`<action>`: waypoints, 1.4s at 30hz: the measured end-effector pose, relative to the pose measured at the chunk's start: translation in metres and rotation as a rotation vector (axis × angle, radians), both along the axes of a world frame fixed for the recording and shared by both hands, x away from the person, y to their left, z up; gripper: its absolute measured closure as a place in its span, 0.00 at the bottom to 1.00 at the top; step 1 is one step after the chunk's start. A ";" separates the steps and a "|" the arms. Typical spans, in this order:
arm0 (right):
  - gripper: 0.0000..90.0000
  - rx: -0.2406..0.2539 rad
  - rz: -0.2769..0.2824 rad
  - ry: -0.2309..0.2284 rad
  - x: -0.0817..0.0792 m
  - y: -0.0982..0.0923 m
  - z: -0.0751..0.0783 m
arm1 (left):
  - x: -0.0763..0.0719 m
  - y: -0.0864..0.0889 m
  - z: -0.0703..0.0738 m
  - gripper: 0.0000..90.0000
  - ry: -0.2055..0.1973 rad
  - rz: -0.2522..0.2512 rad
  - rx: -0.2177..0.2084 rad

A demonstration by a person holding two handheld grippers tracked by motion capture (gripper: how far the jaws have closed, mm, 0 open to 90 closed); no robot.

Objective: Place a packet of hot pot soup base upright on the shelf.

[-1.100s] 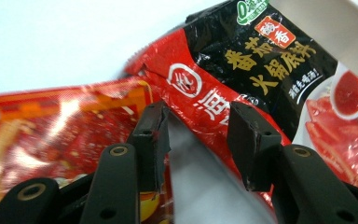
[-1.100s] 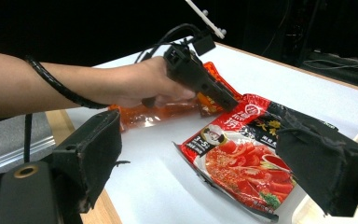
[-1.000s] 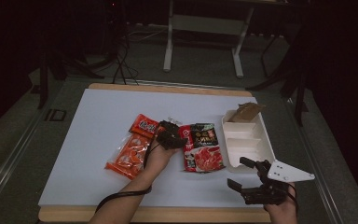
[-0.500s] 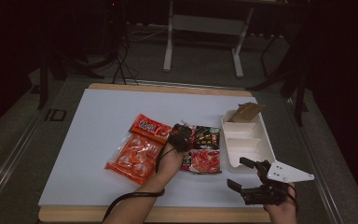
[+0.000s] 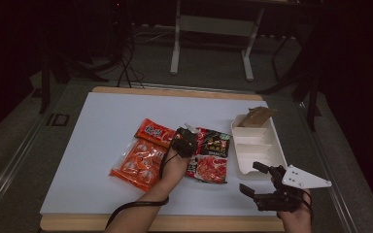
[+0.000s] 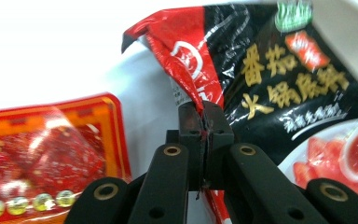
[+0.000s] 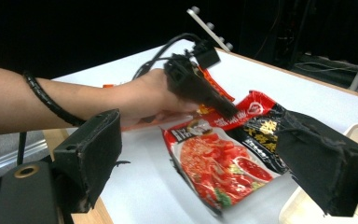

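High view: a white desk [image 5: 102,145] with a thin wooden rim is seen, and wide bare room is left on its far half and along its left side. Three snack packs are counted in the middle. A black and red shiny plastic pouch with a tomato picture [image 5: 209,158] is laid in the centre, just left of a white foam tray with three boxes [image 5: 267,150]. A small red flat pack [image 5: 154,132] and a bigger orange clear-plastic bag [image 5: 138,165] are laid close to the left of it, with their edges touching. One brown paper packet [image 5: 258,116] is tucked in the far box of the tray, which is set near the desk's right edge.

In the left gripper view, the fingers of the left gripper [image 6: 204,123] have just been closing, and they are clamped on the creased left edge of the black and red pouch, near its far corner. That corner is lifted a little off the desk.

The right gripper [image 5: 260,180] is held near the front right corner of the desk, and its fingers are spread wide with nothing between them.
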State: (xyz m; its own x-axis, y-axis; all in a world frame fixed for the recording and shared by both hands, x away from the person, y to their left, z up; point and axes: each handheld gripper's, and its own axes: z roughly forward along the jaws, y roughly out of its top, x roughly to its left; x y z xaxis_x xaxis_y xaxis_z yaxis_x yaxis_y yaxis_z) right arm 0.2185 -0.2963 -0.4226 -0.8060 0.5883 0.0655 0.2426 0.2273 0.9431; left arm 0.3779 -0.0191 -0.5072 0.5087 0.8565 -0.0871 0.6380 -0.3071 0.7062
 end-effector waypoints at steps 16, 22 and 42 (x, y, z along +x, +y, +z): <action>0.16 0.012 -0.024 -0.017 0.001 -0.006 0.004 | -0.034 0.017 0.044 1.00 -0.180 -0.086 -0.073; 0.16 0.032 -0.034 -0.019 0.000 -0.008 0.005 | -0.046 0.022 0.055 1.00 -0.218 -0.113 -0.094; 0.11 0.042 -0.115 0.060 0.016 -0.011 0.011 | -0.076 0.055 0.085 1.00 -0.325 -0.187 -0.304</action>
State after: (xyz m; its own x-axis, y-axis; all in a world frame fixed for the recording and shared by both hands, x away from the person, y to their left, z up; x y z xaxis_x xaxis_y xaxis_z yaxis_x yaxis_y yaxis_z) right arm 0.2342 -0.3073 -0.4114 -0.7269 0.6726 0.1384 0.3216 0.1554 0.9340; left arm 0.3022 0.0358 -0.4224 0.6942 0.7079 -0.1305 0.3230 -0.1444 0.9353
